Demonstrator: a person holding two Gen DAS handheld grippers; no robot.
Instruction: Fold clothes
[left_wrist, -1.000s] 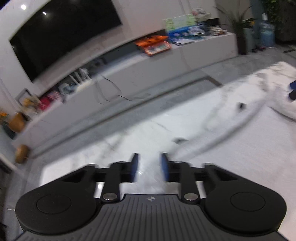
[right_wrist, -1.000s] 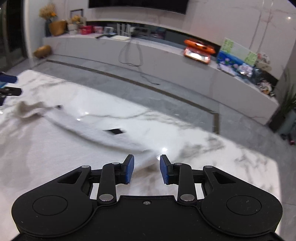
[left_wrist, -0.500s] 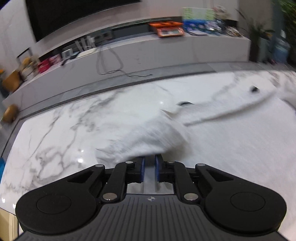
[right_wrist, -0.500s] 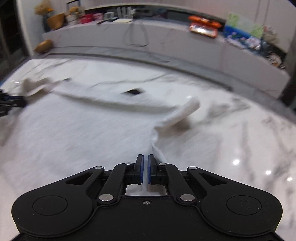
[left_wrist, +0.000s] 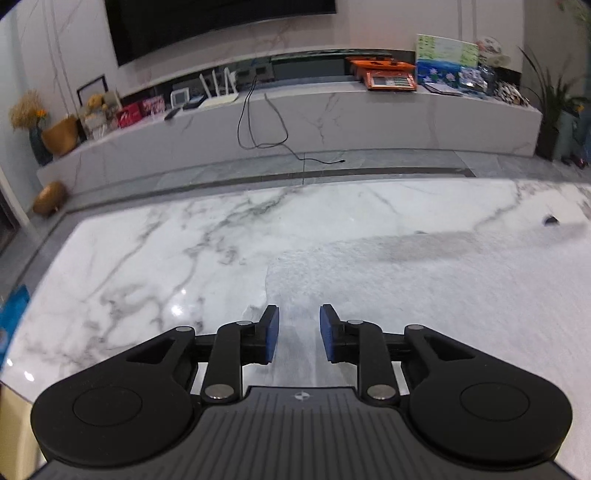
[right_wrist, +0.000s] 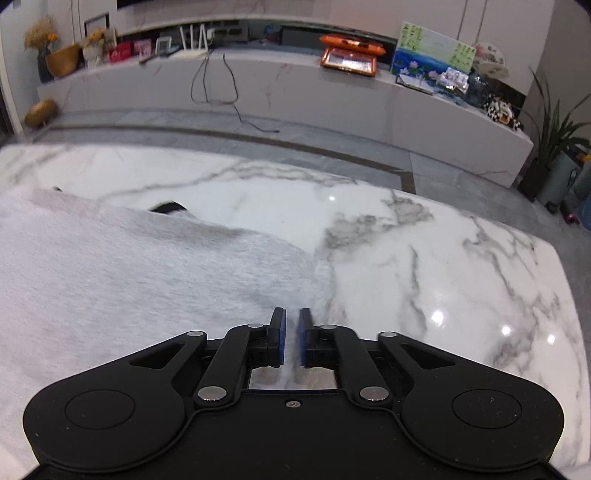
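Left wrist view: the left gripper (left_wrist: 298, 333) sits low over the near edge of a marble table (left_wrist: 147, 266), its two blue-padded fingers (left_wrist: 271, 334) spread apart with a strip of cloth showing between them but not held. A pale grey garment (left_wrist: 424, 280) lies flat on the table, spreading from the gripper out to the right, its left edge just beyond the left finger. A small dark tag (left_wrist: 551, 220) shows at the garment's far right. Beyond the table runs a grey floor, then a long white bench (left_wrist: 332, 118) with a black cable (left_wrist: 258, 122) hanging down its front, an orange box (left_wrist: 388, 74) on top, and a dark screen (left_wrist: 207, 22) on the wall above.

Right wrist view: the right gripper (right_wrist: 290, 341) has its blue pads (right_wrist: 280, 339) close together with a narrow gap; whether they pinch the cloth cannot be told. It rests at the garment's (right_wrist: 129, 273) right edge, and the cloth spreads away to the left. A dark neck label (right_wrist: 168, 207) sits at the garment's far edge. Bare marble (right_wrist: 461, 277) lies to the right. A potted plant (right_wrist: 550, 140) stands at the far right.
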